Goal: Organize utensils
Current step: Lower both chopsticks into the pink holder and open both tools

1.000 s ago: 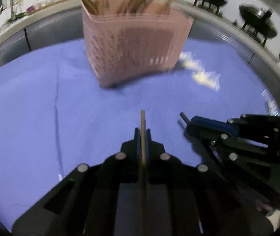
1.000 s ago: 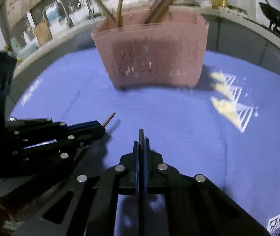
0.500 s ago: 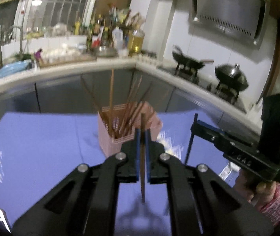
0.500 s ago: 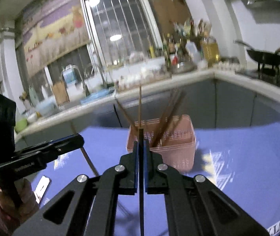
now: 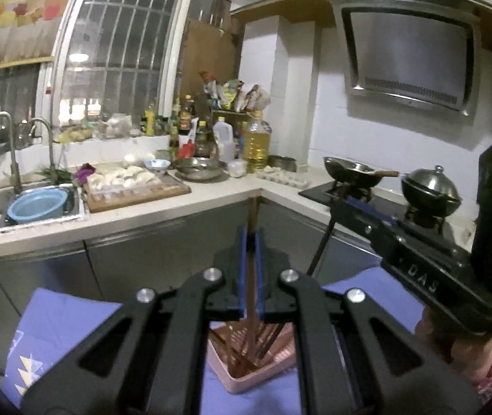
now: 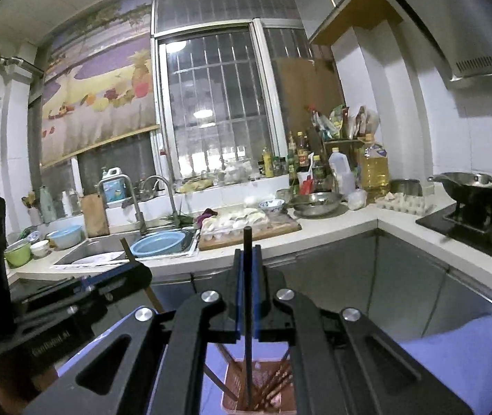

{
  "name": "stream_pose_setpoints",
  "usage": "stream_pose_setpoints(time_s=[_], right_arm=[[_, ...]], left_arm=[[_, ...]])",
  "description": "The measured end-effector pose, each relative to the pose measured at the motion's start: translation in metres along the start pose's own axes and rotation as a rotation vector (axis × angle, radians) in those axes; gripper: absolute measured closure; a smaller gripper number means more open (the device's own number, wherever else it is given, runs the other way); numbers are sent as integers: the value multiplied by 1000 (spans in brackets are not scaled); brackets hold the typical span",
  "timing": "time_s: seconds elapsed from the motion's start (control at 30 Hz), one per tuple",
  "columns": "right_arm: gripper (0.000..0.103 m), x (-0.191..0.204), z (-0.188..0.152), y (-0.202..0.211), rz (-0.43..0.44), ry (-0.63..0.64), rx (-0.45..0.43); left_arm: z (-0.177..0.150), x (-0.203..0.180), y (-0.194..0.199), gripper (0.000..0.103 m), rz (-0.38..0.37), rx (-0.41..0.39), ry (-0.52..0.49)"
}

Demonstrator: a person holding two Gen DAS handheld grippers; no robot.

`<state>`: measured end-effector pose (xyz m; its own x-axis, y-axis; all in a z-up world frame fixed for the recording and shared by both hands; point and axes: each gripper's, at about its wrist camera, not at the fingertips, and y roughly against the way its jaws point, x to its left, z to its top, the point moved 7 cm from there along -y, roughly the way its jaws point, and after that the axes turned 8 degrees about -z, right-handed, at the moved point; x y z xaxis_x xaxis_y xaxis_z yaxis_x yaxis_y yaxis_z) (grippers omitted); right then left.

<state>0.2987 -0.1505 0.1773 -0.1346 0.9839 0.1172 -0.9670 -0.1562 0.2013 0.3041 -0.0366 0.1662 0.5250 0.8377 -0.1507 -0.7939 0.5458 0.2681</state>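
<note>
Chopsticks were the matter in hand, one pinched upright in each claw above the pink basket. Seen from the left wrist, the left claw [image 5: 250, 242] had its jaws shut on a brown chopstick [image 5: 252, 314], held near vertical so that its lower end pointed into the pink basket [image 5: 242, 377] below, where other chopsticks already leaned. That basket stood on the blue cloth [image 5: 55, 325] covering the desk. To the right, the right claw [image 5: 341, 209] hung level with it, a dark chopstick [image 5: 320, 247] slanting down from its tip; holding the sticks by their upper part probably left the lower ends free to slip in.

From the right wrist, the right claw [image 6: 247, 259] was clamped on that dark chopstick [image 6: 247, 311], which ran straight down into the basket [image 6: 260, 394]; whether its tip touched the bottom I could not tell. The left claw [image 6: 135, 271] showed at the left, its chopstick [image 6: 126, 247] poking up above the fingers. My guess was both sticks were lined up for dropping in
</note>
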Motion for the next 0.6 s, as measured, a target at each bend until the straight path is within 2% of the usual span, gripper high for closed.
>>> stream_pose_setpoints(time_s=[0.17, 0.33, 0.43, 0.5, 0.53, 0.57, 0.6], right_arm=[[98, 4, -31, -31, -13, 34, 52], [98, 7, -98, -66, -28, 73, 194], [97, 3, -127, -77, -44, 52, 259], [95, -4, -131, -70, -22, -12, 277], [93, -7, -128, -62, -6, -50, 265], [82, -9, -125, -54, 4, -72, 249], [64, -11, -121, -41, 13, -94, 221]], left_arm=[[-24, 14, -28, 99, 13, 62, 9], [-72, 24, -61, 99, 13, 177, 60], [-109, 35, -82, 93, 104, 273, 76], [-119, 41, -77, 92, 114, 276, 119], [-120, 44, -66, 91, 125, 238, 147], [-120, 46, -58, 84, 135, 212, 158], [-116, 49, -40, 69, 162, 153, 178]])
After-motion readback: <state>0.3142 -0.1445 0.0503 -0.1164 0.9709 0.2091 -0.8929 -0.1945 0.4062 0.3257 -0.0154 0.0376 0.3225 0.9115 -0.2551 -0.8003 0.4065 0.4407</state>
